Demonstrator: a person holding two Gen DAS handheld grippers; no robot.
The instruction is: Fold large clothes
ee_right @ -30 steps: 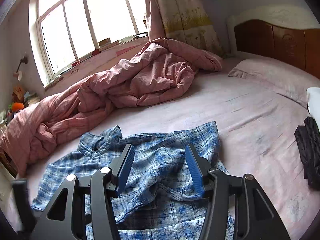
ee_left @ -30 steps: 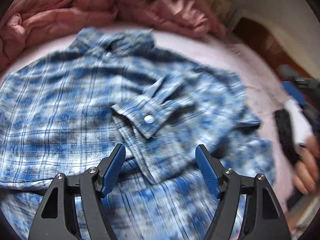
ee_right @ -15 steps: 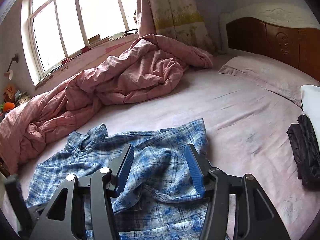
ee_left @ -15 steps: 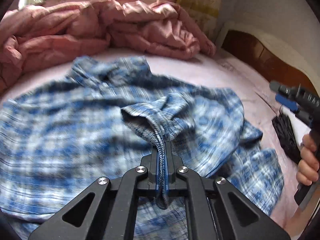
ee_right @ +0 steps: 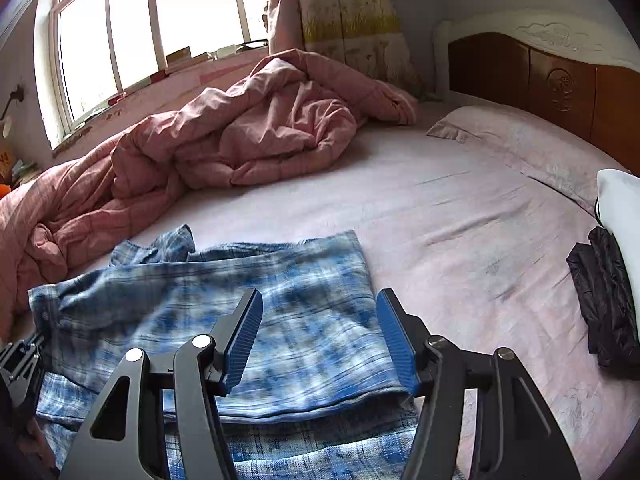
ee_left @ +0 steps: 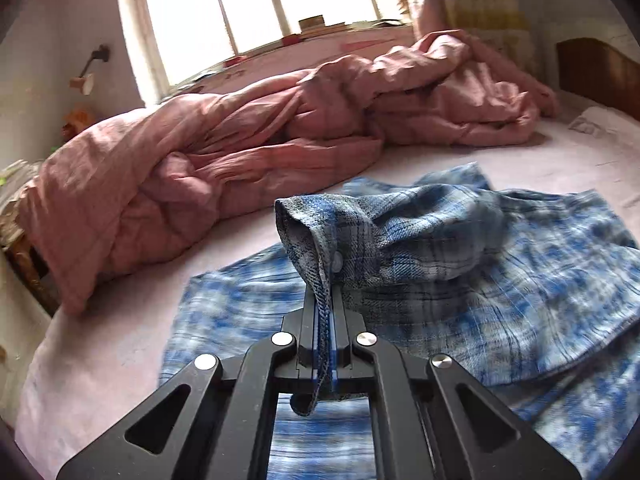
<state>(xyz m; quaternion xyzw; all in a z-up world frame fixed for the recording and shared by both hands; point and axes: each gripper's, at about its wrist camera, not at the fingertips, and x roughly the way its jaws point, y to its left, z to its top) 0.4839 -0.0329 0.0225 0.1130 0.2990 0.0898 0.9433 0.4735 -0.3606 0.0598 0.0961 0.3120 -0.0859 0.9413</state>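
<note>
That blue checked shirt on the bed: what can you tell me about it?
The blue checked shirt is soft woven cloth in blue, white and grey plaid, lying rumpled on the pink bedsheet, collar toward the pink quilt. One buttoned sleeve cuff is lifted, pinched in the left claw. The right claw hovers open over its right part.

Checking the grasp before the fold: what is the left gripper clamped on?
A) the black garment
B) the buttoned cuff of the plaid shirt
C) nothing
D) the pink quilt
B: the left gripper has its jaws shut on the plaid shirt's buttoned cuff.
</note>
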